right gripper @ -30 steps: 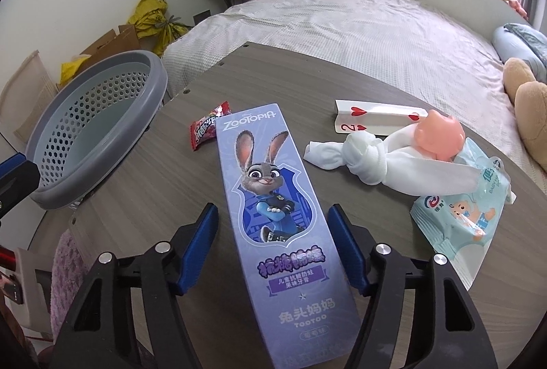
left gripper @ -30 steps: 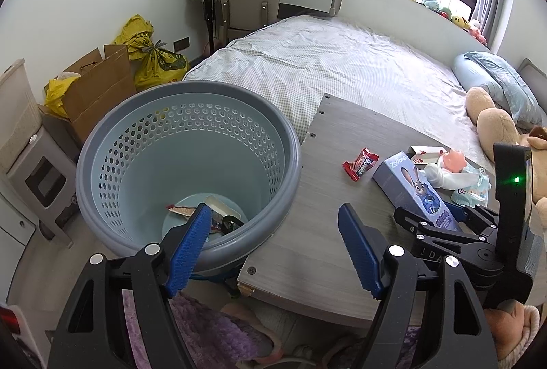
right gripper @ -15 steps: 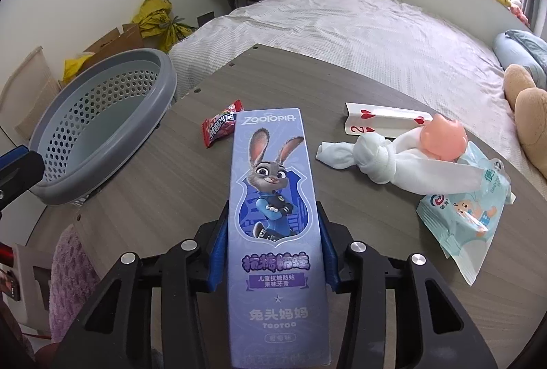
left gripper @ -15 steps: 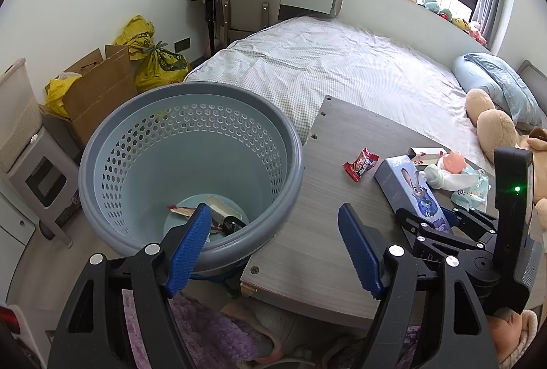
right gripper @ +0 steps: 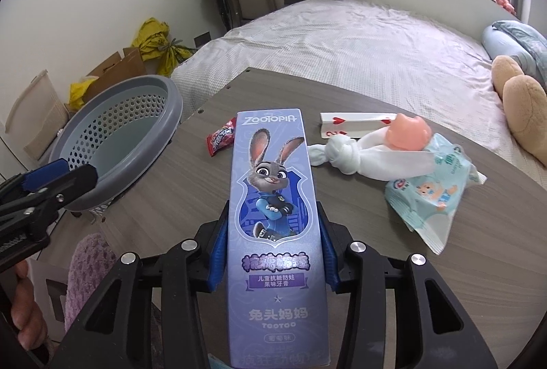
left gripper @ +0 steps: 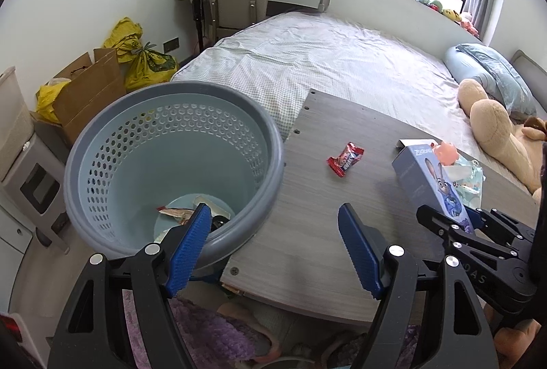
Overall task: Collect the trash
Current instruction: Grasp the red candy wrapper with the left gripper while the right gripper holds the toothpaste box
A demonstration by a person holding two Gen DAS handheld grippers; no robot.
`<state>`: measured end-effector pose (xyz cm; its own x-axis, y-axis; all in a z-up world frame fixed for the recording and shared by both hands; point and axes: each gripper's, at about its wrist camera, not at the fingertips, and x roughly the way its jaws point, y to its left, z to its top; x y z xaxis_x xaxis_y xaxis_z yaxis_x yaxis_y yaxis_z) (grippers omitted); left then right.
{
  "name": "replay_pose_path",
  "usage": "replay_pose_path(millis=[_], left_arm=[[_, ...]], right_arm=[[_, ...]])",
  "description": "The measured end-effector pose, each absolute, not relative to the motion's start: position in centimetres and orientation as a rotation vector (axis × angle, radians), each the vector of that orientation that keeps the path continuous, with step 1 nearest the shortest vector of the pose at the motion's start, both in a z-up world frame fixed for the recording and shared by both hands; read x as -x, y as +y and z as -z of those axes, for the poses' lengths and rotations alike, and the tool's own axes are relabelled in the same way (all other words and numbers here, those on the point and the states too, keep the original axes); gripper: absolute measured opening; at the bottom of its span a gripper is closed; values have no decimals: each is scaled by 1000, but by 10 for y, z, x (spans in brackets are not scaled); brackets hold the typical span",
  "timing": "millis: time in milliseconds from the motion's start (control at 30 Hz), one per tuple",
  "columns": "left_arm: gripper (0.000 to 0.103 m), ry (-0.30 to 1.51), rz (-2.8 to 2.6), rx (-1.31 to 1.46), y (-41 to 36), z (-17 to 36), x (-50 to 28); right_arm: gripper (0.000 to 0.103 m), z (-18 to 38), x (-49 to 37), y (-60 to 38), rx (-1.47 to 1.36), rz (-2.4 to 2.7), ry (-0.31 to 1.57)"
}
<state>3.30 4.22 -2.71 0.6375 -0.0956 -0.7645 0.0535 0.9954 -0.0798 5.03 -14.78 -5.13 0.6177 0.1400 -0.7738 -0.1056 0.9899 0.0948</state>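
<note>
My right gripper (right gripper: pixel 271 242) is shut on a purple Zootopia box (right gripper: pixel 271 198) and holds it lifted over the grey table (right gripper: pixel 191 198); the box also shows in the left wrist view (left gripper: pixel 434 181). My left gripper (left gripper: pixel 273 242) is open and empty, low at the table's left edge beside the blue-grey perforated basket (left gripper: pixel 171 102). The basket (right gripper: pixel 136 143) holds a few wrappers (left gripper: pixel 177 212). A red candy wrapper (left gripper: pixel 345 159) lies on the table, left of the box in the right wrist view (right gripper: pixel 220 138).
On the table's right side lie a playing-card box (right gripper: pixel 355 123), a knotted white cloth with a pink toy (right gripper: pixel 362 157) and a wipes packet (right gripper: pixel 430 194). A bed (left gripper: pixel 342 61) lies behind, a plush bear (left gripper: pixel 495 126) at right, cardboard boxes and yellow bags (left gripper: pixel 136 61) at left.
My right gripper closed on the Zootopia box and raised it off the table, its far end tilting up. My left gripper stayed open and nearly still.
</note>
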Motion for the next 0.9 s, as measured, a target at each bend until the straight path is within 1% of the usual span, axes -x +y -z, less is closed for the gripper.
replay_pose_path(millis=[300,600,900], left_arm=[[73,902,154,6,2,35,-55],[73,926,184,-34,-38,53,-96],[73,962,159,-42,-50,78,-129]], right_arm=[[43,42,-40,-180,-100,-94,869],[43,36,-35,-201,-144,-62,846],[43,41,-41,-211,-167,-65,853]])
